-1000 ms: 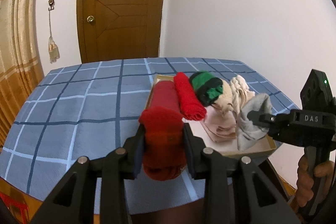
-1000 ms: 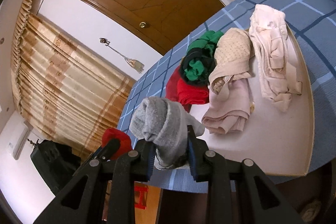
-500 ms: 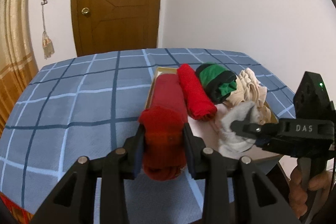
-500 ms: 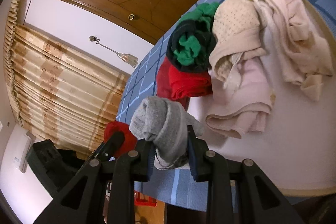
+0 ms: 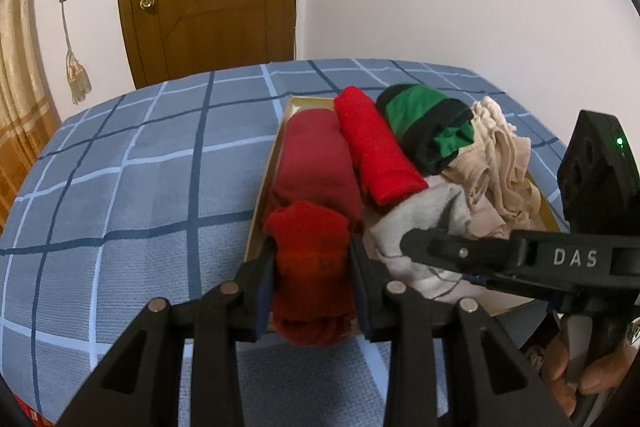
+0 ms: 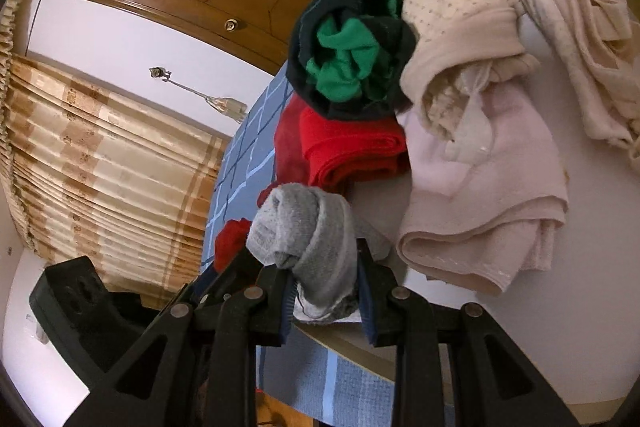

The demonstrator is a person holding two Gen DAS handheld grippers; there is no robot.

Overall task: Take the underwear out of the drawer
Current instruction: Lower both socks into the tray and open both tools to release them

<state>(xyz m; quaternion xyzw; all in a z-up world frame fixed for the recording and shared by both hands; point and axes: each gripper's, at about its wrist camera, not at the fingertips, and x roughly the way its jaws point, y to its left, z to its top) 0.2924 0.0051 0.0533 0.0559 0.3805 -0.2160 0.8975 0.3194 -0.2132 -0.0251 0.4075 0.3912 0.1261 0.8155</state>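
Underwear here is all soft rolled cloth, light and squashy, so it should handle easy but could unroll or slip if pinched only at a loose edge. Left tool is pinching a dark red roll right at its near end, at the front edge of the shallow drawer sitting on the checked bed. Right tool is clamped on a grey roll, also at the drawer's near end. Bright red roll, green-black one and the beige pile sit deeper in the drawer. I'd grab each around the fat middle of the roll.
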